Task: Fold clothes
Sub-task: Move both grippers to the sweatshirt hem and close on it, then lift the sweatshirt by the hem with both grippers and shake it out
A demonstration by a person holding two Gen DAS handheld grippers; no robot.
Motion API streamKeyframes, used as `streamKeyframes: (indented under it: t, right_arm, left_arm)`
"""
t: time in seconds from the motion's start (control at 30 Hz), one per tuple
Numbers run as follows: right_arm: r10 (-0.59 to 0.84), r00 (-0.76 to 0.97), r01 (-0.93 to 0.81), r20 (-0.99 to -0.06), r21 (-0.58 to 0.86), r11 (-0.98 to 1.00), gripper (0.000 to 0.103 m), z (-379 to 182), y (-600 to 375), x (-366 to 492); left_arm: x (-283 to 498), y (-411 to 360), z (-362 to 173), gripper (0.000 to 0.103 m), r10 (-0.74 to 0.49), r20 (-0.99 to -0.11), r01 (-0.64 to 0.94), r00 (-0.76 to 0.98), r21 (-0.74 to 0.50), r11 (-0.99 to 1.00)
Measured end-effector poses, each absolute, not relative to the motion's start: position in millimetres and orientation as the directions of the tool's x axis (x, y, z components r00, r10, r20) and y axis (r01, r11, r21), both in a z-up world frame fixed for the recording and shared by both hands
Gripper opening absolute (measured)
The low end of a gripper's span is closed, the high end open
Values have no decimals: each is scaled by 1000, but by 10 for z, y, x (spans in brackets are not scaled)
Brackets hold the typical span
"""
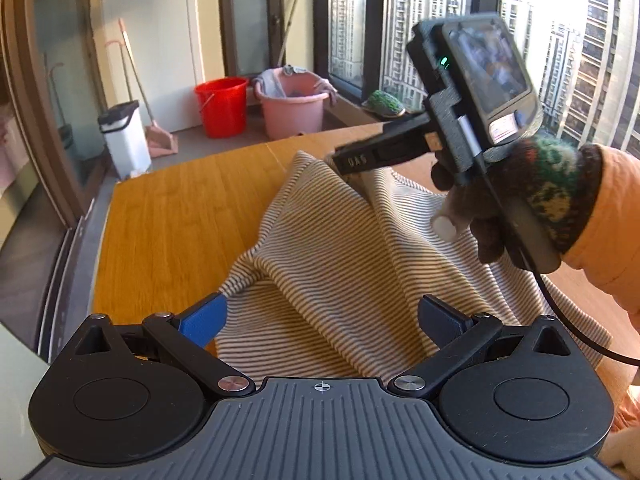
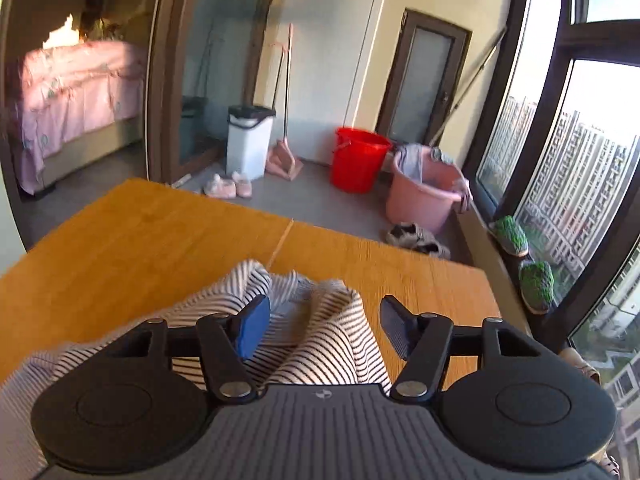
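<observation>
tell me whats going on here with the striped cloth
A person is folding a striped garment on a wooden table with two handheld grippers. The left gripper is open, low over the rumpled near part. The right gripper is also open, with a raised fold between its fingers. Nothing is clamped, and the garment isn't flat.

rumpled striped garment (image 1: 328, 256) on table (image 1: 168, 216)

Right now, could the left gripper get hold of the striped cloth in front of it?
Probably yes. The left gripper has its jaws wide open with the striped cloth bunched right between and ahead of them on the wooden table; nothing blocks the way.
</observation>
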State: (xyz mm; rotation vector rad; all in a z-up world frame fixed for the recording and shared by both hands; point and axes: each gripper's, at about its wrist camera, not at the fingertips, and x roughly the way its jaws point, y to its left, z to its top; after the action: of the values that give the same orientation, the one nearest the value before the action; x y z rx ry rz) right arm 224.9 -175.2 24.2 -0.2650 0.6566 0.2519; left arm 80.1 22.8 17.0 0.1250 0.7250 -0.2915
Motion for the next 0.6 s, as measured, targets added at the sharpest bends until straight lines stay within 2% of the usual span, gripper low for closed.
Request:
streamKeyframes:
  t: [0.03,0.07,0.13,0.27,0.37,0.53,0.57,0.6]
  right_arm:
    - [159,729,-322,-666,-129,938,32,159,-1822,2289]
    - [195,705,-343,-682,-88,935,16,131,-1912,2260]
    - [243,712,-354,-659,-38,935,7,227,-2128,2096]
    - [364,767,-412,-528,29,911,5,753,-2510,1579]
    - [414,797,-464,-439,-7,886,5,1061,-2725,1183]
    - [386,802,-429,-455,9,903,5,947,-2971,1143]
    - [379,803,-421,-459,13,907,5,922,-3020,1138]
    - [373,804,-413,-463,16,910,5,897,-3069,1132]
  left_arm:
    - [842,264,179,103,-216,-668,298,712,10,954]
    - [884,300,185,103,-212,-667,291,714,8,957]
    - [1000,354,203,103,-215,-666,280,714,-9,960]
    - [1260,277,278,103,-275,-656,284,703,-96,954]
    - [1445,97,342,103,-337,-626,322,704,-142,936]
    - [1777,-228,171,103,-249,-640,298,727,-33,954]
    - [1841,-263,111,95,-232,-647,295,726,-11,955]
    - [1904,-277,51,71,-213,-656,292,724,13,956]
